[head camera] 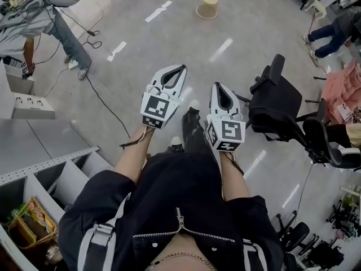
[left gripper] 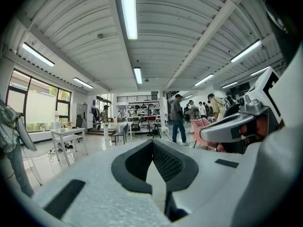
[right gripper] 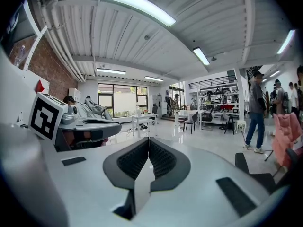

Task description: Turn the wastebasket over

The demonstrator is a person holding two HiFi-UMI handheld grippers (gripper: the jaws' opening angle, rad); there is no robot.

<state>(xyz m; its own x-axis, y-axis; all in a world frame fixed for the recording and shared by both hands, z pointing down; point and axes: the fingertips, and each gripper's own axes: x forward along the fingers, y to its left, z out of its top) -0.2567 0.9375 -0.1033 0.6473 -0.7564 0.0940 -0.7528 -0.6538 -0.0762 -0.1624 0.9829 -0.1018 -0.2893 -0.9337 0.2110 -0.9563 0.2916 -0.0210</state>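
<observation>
Both sets of jaws are pressed together on nothing. The left gripper (head camera: pixel 180 68) is held forward, level. The basket (head camera: pixel 207 7) sits far ahead on the floor (head camera: pixel 141 44), well apart, so the right gripper (head camera: pixel 217 86) alongside is probably only approaching too. The basket is too small to tell which end is up, and neither gripper view shows it.

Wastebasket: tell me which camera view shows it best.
The head view. There the wastebasket sits in the open on the floor near the top of the picture, whole and with nothing in front of it. It appears in neither the left gripper view nor the right gripper view.
</observation>
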